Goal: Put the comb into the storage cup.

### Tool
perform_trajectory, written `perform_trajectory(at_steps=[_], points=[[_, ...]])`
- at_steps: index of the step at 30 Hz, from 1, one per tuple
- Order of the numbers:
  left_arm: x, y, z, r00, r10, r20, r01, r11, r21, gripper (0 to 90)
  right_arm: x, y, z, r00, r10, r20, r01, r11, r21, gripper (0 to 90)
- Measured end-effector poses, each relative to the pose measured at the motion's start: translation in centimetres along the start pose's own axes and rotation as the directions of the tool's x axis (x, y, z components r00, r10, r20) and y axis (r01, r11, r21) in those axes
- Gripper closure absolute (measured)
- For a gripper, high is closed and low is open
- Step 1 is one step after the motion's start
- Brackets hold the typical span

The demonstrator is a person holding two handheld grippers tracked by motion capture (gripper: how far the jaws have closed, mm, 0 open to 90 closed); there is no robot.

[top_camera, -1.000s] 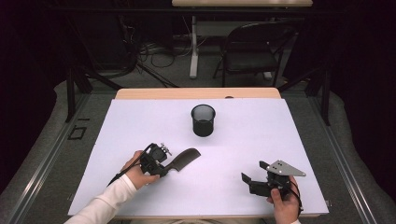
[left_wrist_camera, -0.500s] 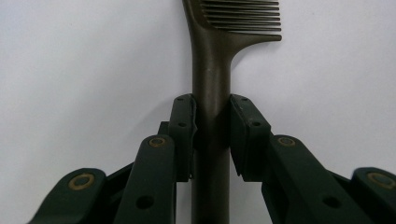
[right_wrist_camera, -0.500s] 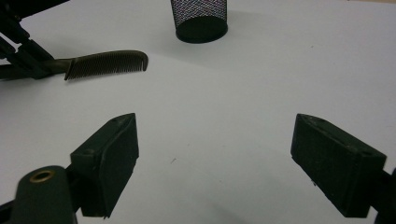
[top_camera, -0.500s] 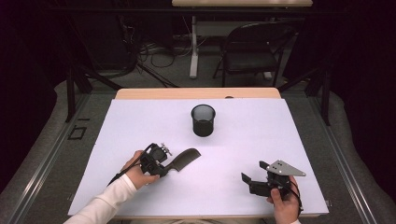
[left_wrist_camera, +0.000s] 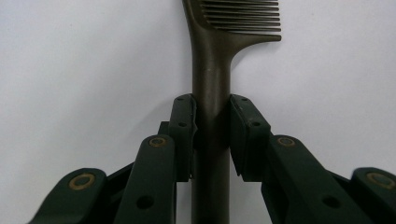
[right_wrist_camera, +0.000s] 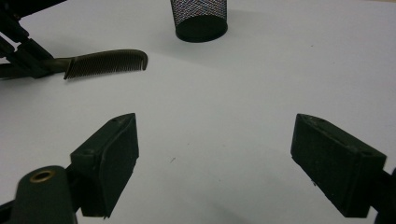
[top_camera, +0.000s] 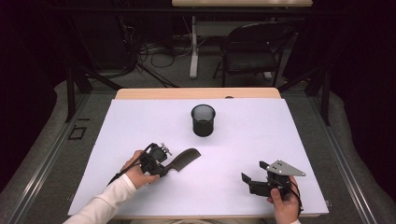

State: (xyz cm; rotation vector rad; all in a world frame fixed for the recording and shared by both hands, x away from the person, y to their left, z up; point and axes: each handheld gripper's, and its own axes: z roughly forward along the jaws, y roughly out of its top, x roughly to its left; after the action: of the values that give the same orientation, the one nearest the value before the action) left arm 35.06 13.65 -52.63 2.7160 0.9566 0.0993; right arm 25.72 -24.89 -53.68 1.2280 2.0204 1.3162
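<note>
The dark brown plastic comb with a long handle (top_camera: pixel 183 158) lies on the white table (top_camera: pixel 140 121), in its near-left part, teeth end aimed toward the middle. From the high view I see my left gripper (top_camera: pixel 161 163) clamped on its handle, my left hand (top_camera: pixel 137 170) behind it. The black mesh cylindrical cup (top_camera: pixel 203 120) stands upright toward the far edge, about midway between the left and right edges, well apart from the comb. My right gripper (top_camera: pixel 252 179) rests near the near-right corner, its jaws spread wide over bare table, my right hand (top_camera: pixel 282 205) at the near edge.

In the left gripper view, the two black pads (left_wrist_camera: pixel 184 126) press on either side of the comb's handle (left_wrist_camera: pixel 212 93), jaws narrowed to the handle's width. The teeth fan out past the pads, toward the top of the view.

In the right gripper view, my right gripper (right_wrist_camera: pixel 215 154) has its jaws standing far apart with nothing between them, just white surface. Beyond, the comb (right_wrist_camera: pixel 107 63) sits to the upper left, its handle in the other gripper (right_wrist_camera: pixel 23 58), and the mesh cup (right_wrist_camera: pixel 201 18) stands at the top.
</note>
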Motion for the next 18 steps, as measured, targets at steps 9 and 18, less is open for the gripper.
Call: perform_trajectory(at_steps=[9,18], points=[[0.07,-0.13,-0.33,1.0,-0.005,-0.002,0.005,0.9997,-0.025,72.5,-0.04,0.02,-0.07,1.0,0.001,-0.001,-0.001,1.0,0.008,15.0],[0.09,-0.31,-0.68,0.9999,-0.015,-0.002,0.015,0.9986,-0.051,72.5,-0.03,0.01,-0.04,1.0,0.0,0.0,0.0,1.0,0.01,15.0]])
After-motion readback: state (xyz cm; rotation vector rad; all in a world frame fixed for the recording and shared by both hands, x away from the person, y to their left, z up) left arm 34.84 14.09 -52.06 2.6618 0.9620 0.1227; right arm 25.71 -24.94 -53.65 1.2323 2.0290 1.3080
